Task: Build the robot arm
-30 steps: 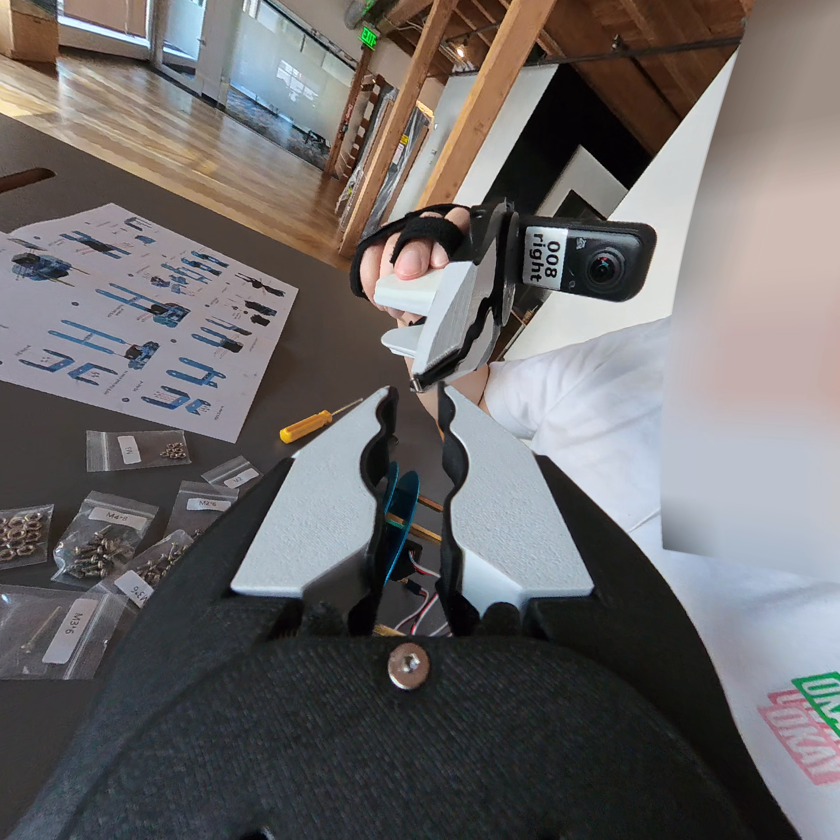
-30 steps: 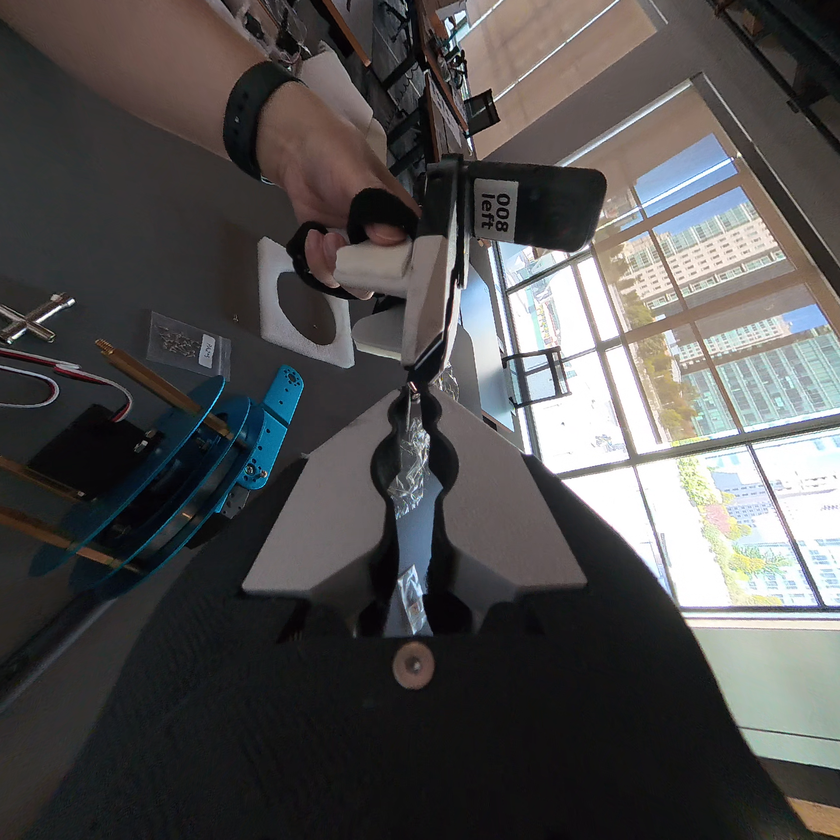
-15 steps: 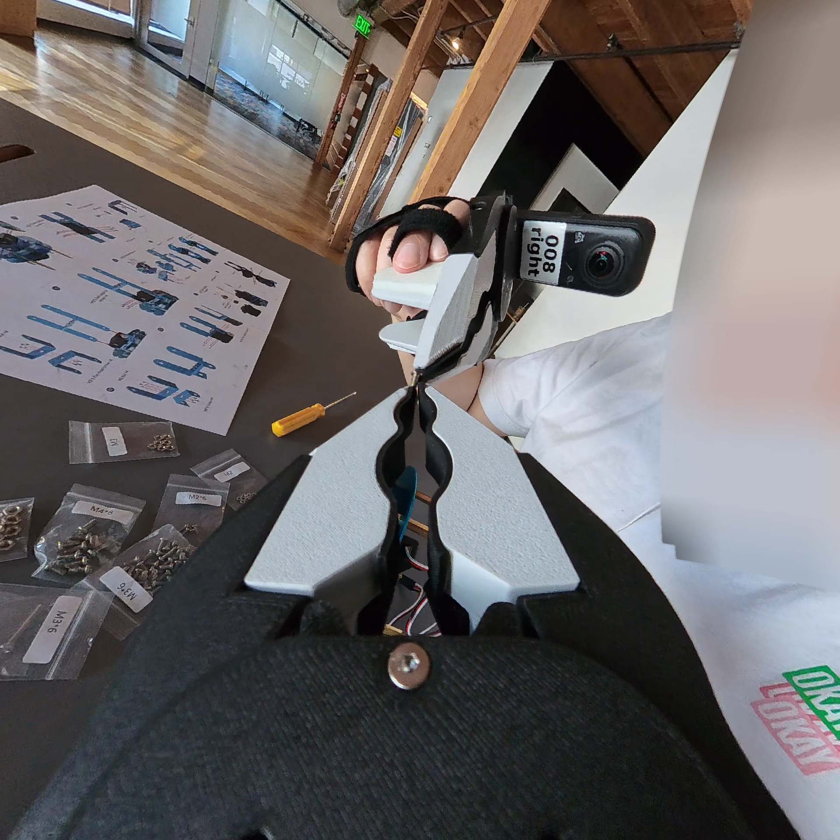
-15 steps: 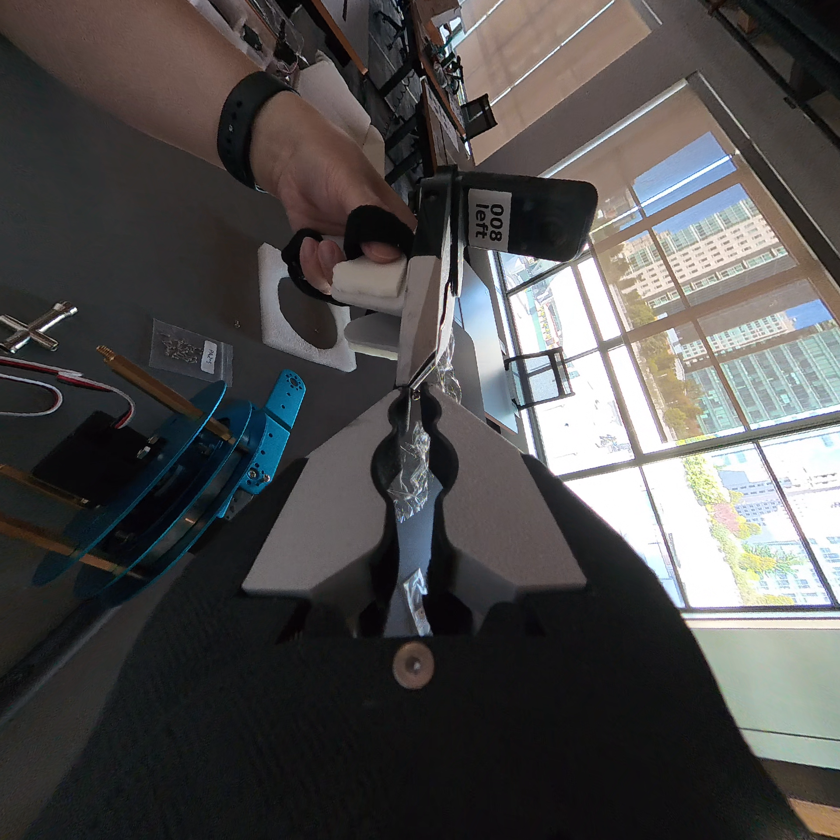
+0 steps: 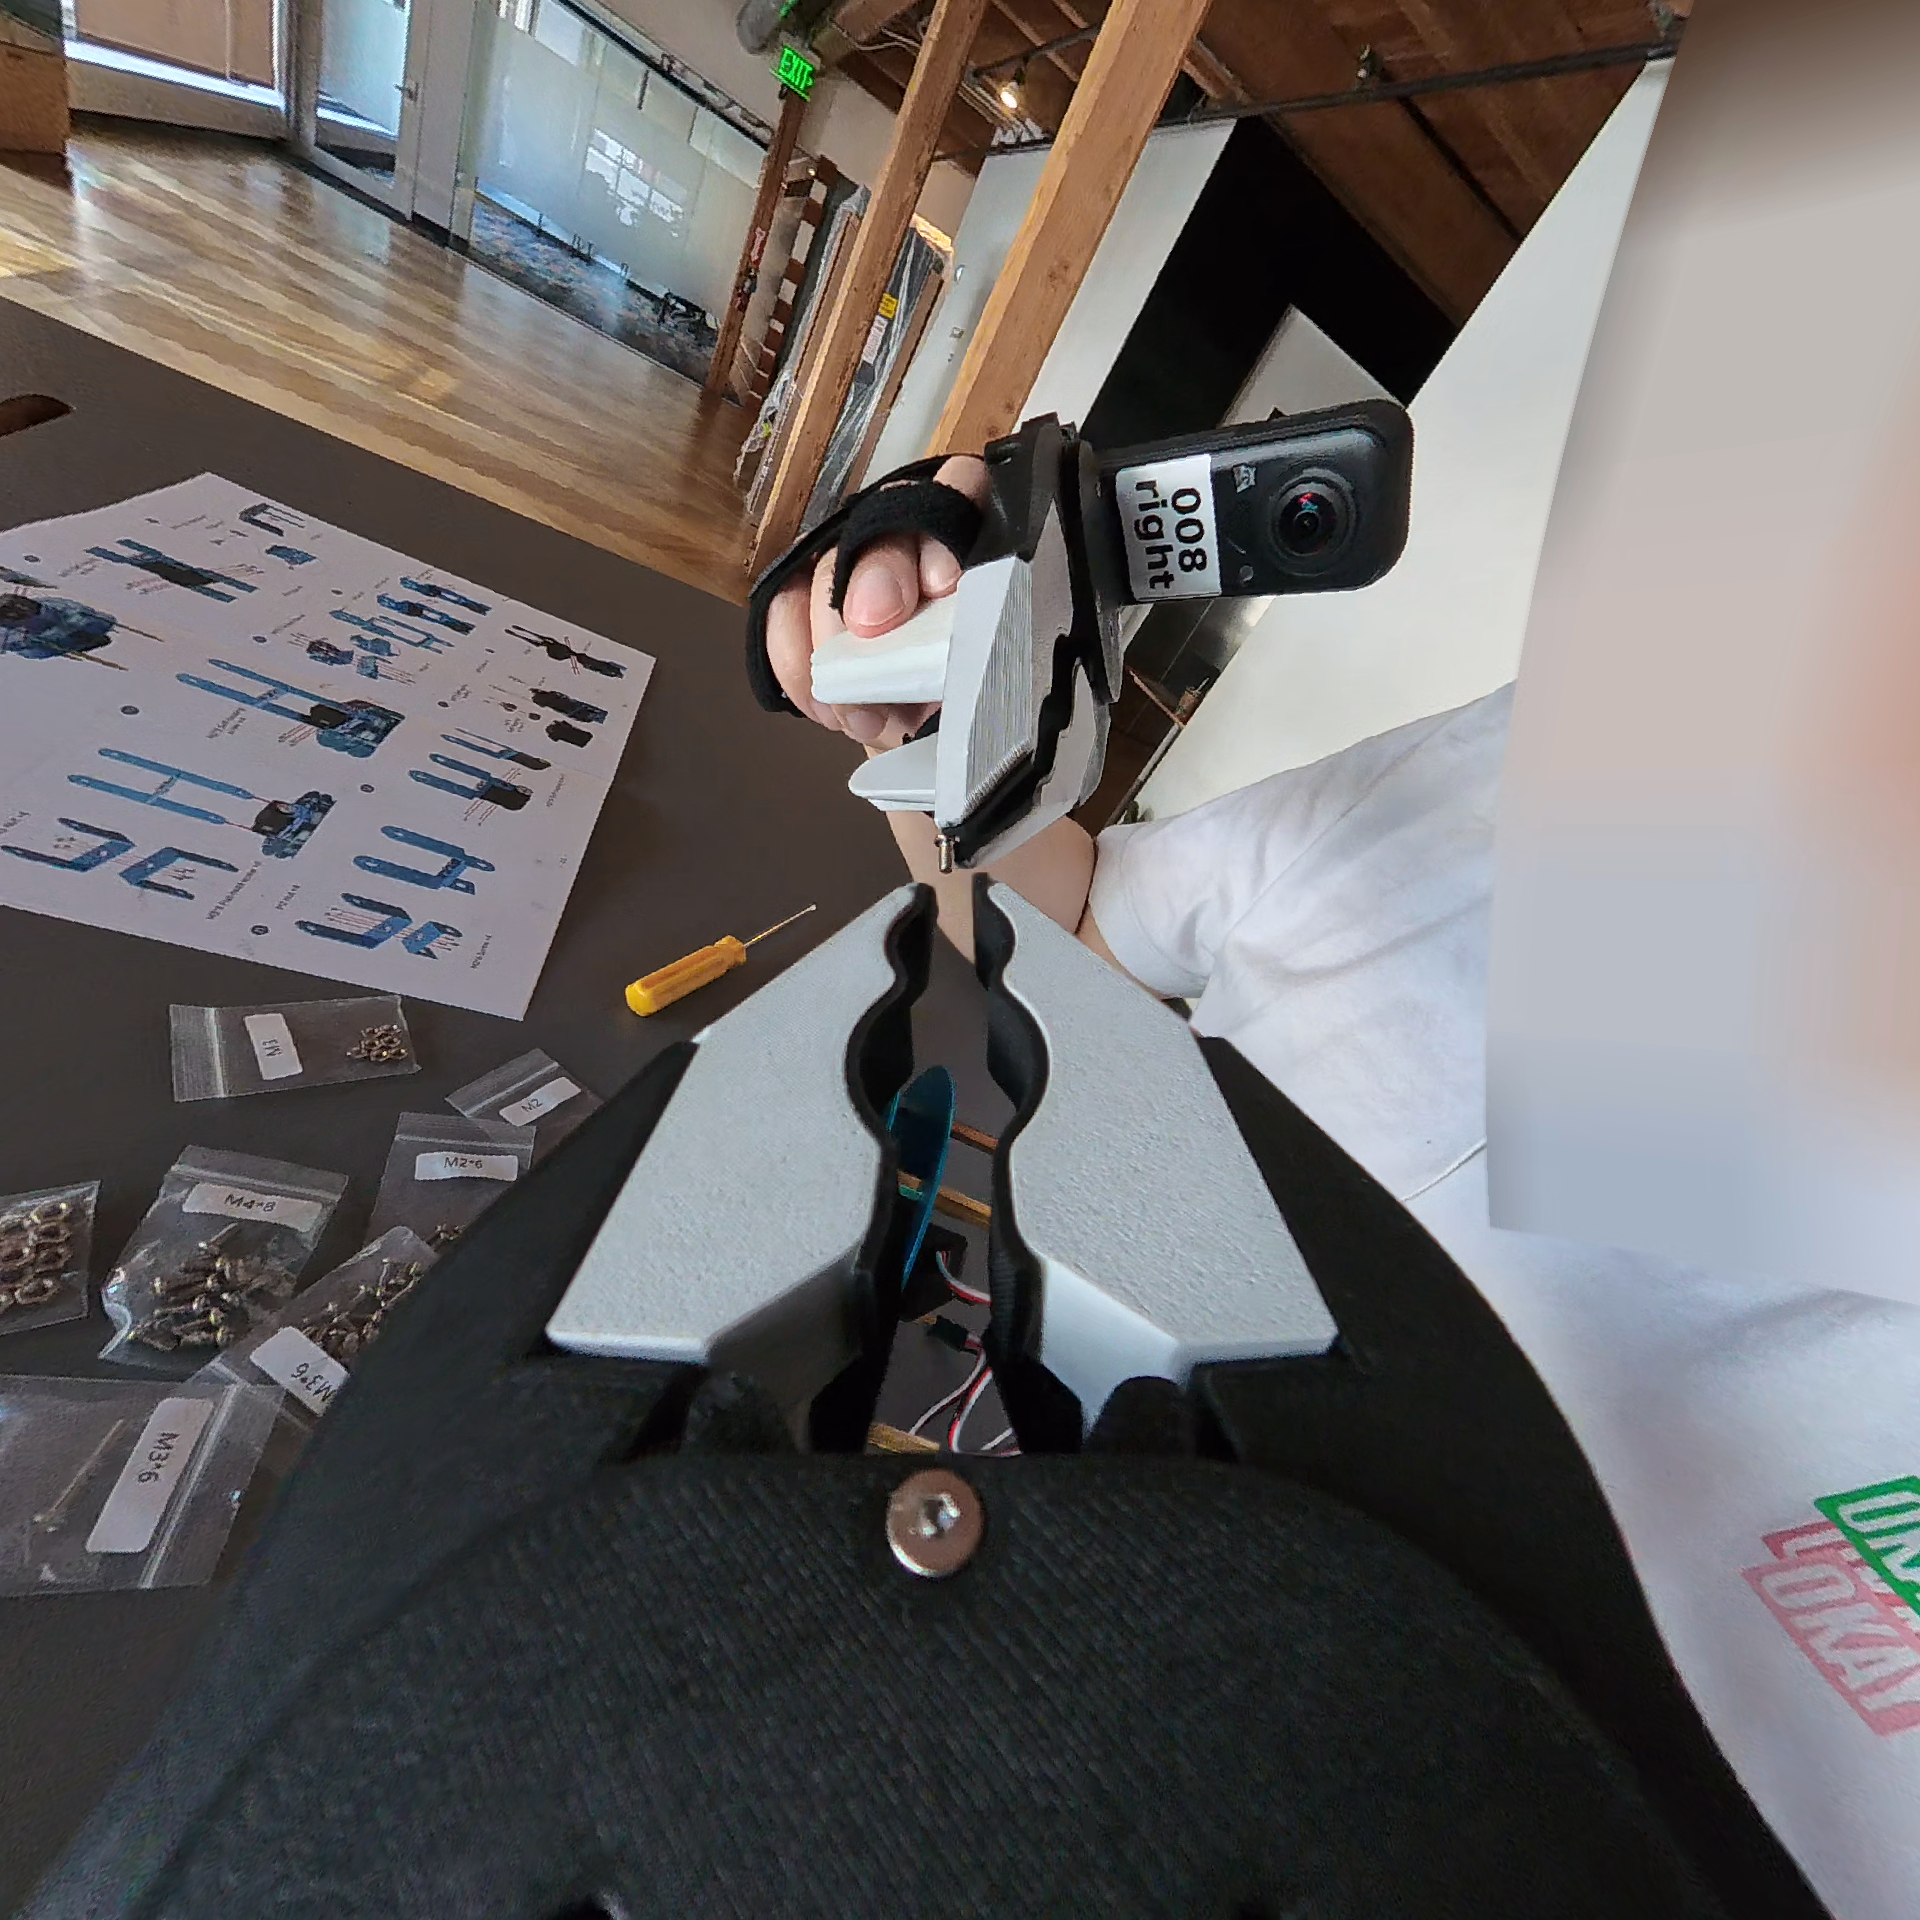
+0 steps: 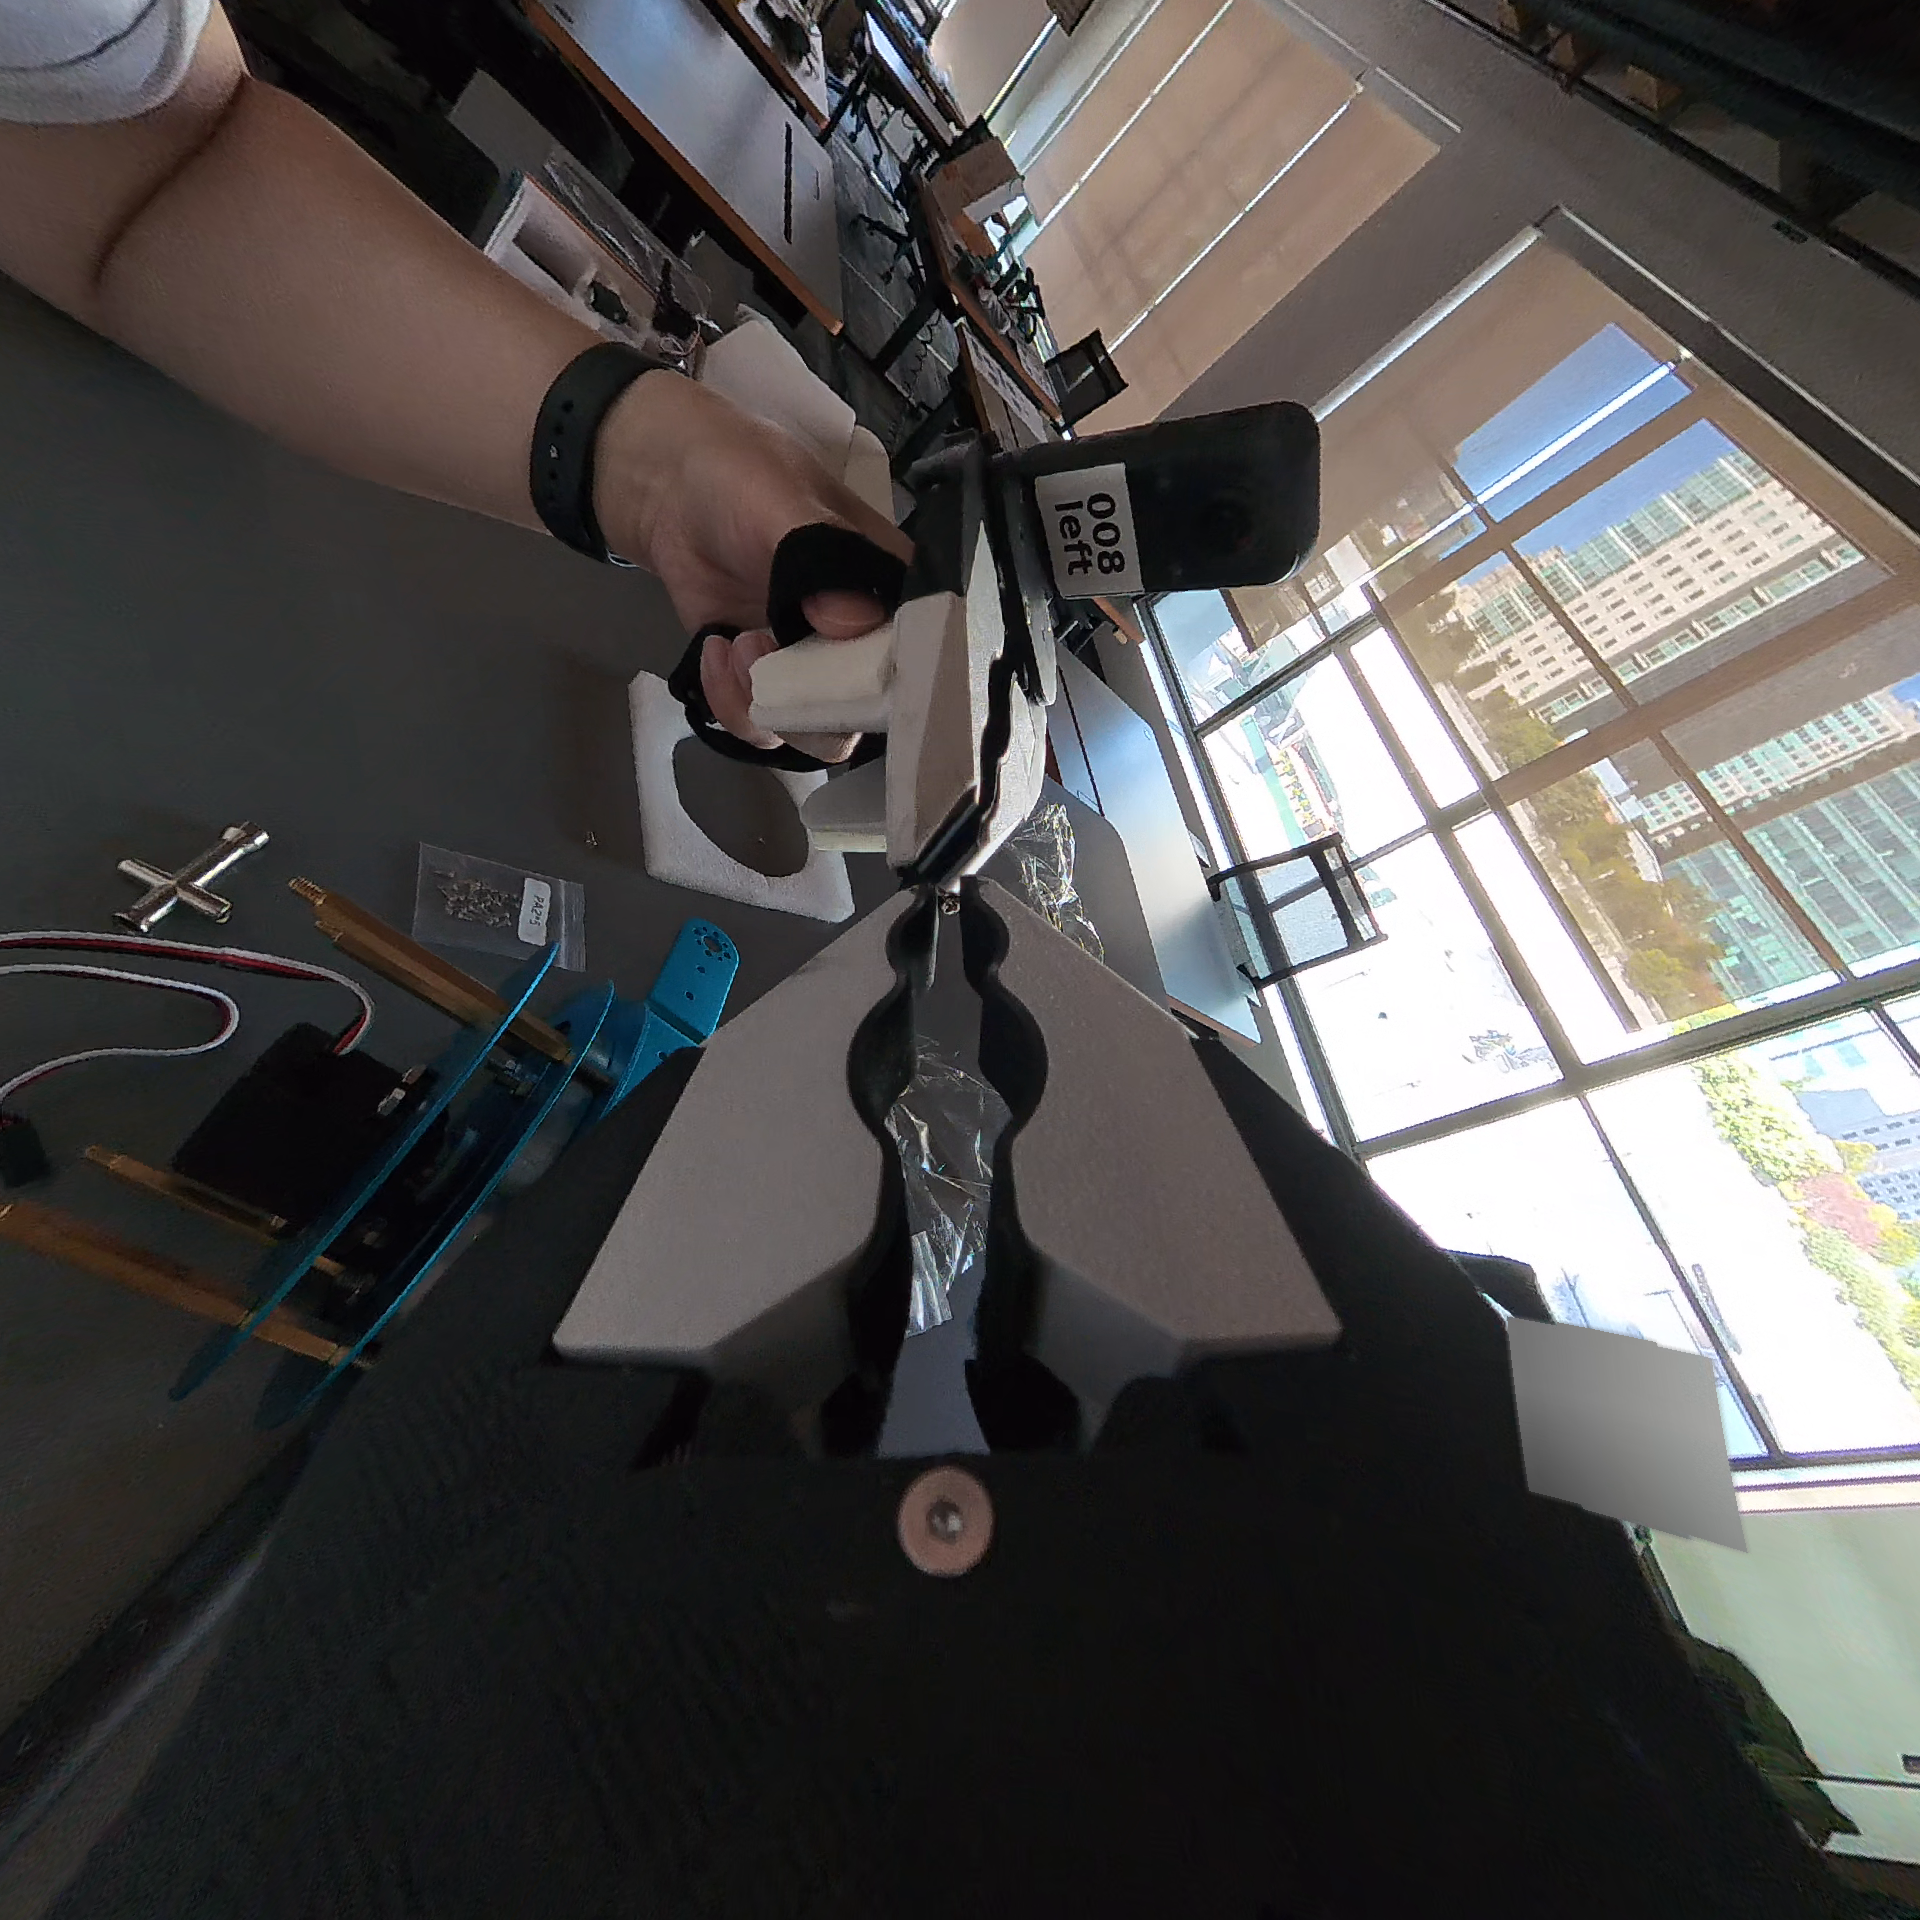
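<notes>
Tips of the right gripper (image 5: 961, 847) pinch a small screw (image 5: 943, 854) in mid-air, just beyond the left gripper (image 5: 953, 902), whose jaws stand a narrow gap apart on nothing, above the dark table (image 5: 675, 821) with white-labelled hardware bags (image 5: 223, 1283) near left, a printed diagram sheet (image 5: 312, 727) and a yellow screwdriver (image 5: 686, 975).

Seven clear bags of hardware (image 5: 294, 1044), one yellow screwdriver (image 5: 688, 961), one printed sheet (image 5: 281, 727), two grippers (image 5: 954, 896).
</notes>
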A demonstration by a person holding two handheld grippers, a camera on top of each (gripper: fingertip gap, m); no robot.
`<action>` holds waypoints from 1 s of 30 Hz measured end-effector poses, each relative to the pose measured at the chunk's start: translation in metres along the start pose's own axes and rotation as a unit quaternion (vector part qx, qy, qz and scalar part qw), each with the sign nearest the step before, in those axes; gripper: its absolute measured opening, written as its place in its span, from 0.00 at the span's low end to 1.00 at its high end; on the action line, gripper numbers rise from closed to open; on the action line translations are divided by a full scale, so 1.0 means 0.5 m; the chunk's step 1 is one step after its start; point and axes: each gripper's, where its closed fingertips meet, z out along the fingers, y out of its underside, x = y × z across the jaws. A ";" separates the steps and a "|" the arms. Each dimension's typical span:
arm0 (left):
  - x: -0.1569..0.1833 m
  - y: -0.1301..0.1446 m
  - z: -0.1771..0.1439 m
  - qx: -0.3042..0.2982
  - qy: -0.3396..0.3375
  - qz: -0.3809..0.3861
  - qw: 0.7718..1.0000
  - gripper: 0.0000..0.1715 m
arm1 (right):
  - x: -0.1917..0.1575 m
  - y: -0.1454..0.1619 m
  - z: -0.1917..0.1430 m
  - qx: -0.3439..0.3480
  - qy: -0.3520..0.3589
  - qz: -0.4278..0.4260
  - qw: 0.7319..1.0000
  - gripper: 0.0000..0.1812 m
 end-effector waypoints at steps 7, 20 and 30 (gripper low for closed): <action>-0.003 -0.002 0.001 0.009 0.008 -0.012 1.000 0.01 | -0.004 0.000 0.004 0.004 -0.005 0.003 1.000 0.01; 0.018 0.031 0.008 -0.052 0.026 0.005 0.998 0.00 | -0.038 -0.005 -0.007 0.056 -0.113 0.098 0.987 0.07; 0.026 0.044 0.018 -0.068 0.035 0.006 0.997 0.00 | -0.064 -0.004 -0.007 0.065 -0.174 0.135 0.973 0.04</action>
